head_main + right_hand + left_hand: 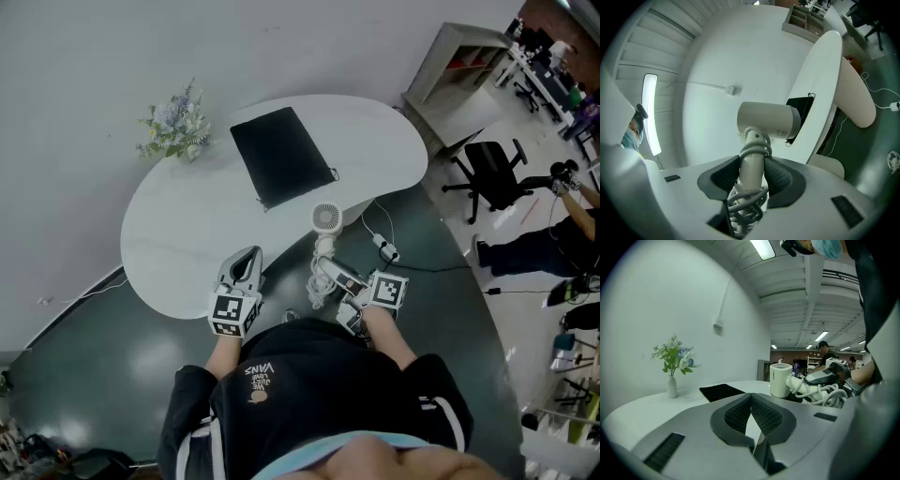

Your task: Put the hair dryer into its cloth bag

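A white hair dryer (pixel 325 223) with its cord wound round the handle is held by my right gripper (pixel 339 278), just off the near edge of the white table (pixel 187 234). In the right gripper view the jaws are shut on the dryer's handle (pixel 752 173), with the barrel (pixel 768 120) lying crosswise above. The black cloth bag (pixel 281 155) lies flat on the table beyond the dryer and shows as a dark sheet (pixel 719 391) in the left gripper view. My left gripper (pixel 246 267) is shut and empty over the table's near edge, left of the dryer (pixel 780 379).
A small vase of flowers (pixel 176 127) stands at the table's far left side. A black office chair (pixel 495 173) and a white shelf unit (pixel 459 61) stand to the right. A cable with a plug (pixel 384 248) lies on the dark floor by the table.
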{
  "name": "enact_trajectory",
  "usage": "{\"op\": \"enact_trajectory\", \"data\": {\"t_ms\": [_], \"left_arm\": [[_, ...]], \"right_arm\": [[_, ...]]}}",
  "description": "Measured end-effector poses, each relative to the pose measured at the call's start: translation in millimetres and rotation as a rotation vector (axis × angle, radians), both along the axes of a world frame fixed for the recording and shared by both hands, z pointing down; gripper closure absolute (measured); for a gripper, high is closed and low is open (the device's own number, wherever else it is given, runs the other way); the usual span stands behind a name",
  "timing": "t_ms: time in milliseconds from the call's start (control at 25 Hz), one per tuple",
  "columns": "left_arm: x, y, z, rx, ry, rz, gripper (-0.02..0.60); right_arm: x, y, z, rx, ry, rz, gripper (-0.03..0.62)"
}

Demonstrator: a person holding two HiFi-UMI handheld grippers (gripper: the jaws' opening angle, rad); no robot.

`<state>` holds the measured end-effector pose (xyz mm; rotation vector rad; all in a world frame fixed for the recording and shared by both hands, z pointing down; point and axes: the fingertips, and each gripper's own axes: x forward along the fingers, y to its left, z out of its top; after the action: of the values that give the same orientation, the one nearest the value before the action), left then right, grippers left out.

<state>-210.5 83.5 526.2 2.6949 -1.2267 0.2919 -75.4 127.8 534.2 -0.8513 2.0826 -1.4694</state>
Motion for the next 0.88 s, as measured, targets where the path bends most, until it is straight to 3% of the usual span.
{"op": "enact_trajectory", "data": {"t_ms": [400, 640, 880], "left_arm": [[29, -21, 5, -0.027, -0.016, -0.027, 0.561], [48, -39, 23, -0.071, -0.071, -0.082, 0.560], [73, -68, 34, -0.059, -0.126, -0.111, 0.558]], "right_arm": [[27, -19, 0, 0.010, 0.030, -0.074, 0.411], [57, -37, -1, -0.007, 0.027, -0.110, 0.411], [92, -58, 5, -0.023, 0.073, -0.170, 0.411]]}}
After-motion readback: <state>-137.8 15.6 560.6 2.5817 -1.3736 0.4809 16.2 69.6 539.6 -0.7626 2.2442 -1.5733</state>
